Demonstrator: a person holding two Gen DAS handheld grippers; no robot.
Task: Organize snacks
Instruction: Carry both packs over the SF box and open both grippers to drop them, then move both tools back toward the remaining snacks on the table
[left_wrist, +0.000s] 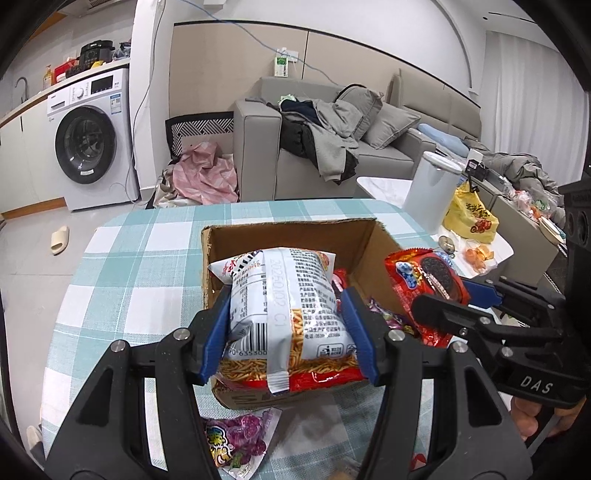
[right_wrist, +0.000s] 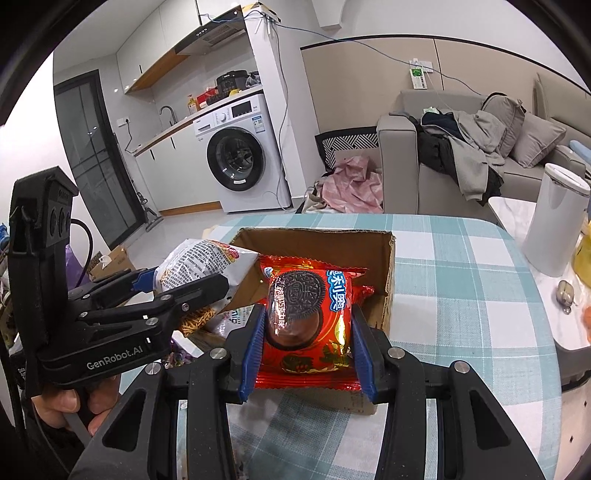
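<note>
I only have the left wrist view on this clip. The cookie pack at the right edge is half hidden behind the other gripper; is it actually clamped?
Observer: Yes. In the right wrist view the right gripper has both blue fingers pressed on the sides of the red cookie pack.
Operator: Is that pack over the box?
Observer: It hangs above the cardboard box, at its near edge.
Operator: Anything left of the table I miss?
Observer: A small open carton sits on the floor there.
</note>
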